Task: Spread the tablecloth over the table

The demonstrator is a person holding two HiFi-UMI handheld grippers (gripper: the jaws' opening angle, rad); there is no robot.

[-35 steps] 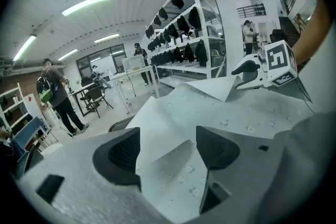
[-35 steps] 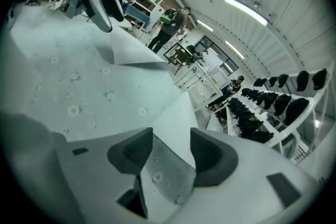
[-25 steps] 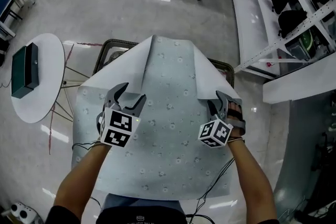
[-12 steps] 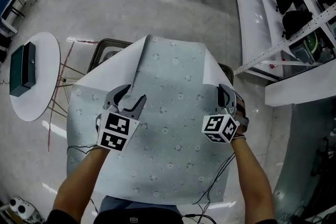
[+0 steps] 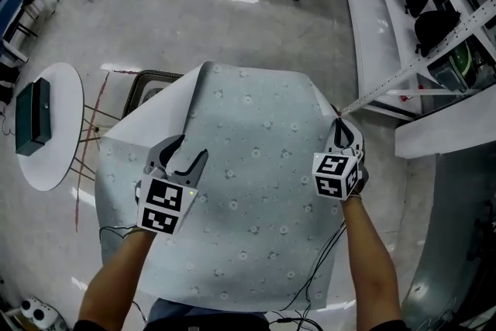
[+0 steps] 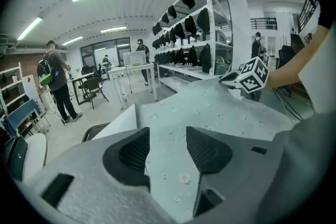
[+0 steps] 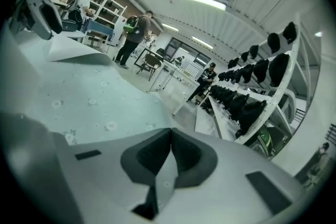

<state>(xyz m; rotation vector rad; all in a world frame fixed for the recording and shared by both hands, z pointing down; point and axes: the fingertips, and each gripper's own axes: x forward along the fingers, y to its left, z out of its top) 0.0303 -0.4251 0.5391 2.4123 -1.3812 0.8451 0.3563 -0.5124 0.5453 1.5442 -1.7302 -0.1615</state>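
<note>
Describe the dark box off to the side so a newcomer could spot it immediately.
In the head view, left of the tablecloth, stands a small round white table. The dark green box lies flat on it, the only object on that white top.

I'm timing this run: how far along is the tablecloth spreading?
Done: most of the tablecloth lies flat, pattern up. In hand: the right gripper has its jaws shut on its far right corner. To do: the far left flap is folded over, white underside up, and needs opening out.
</note>
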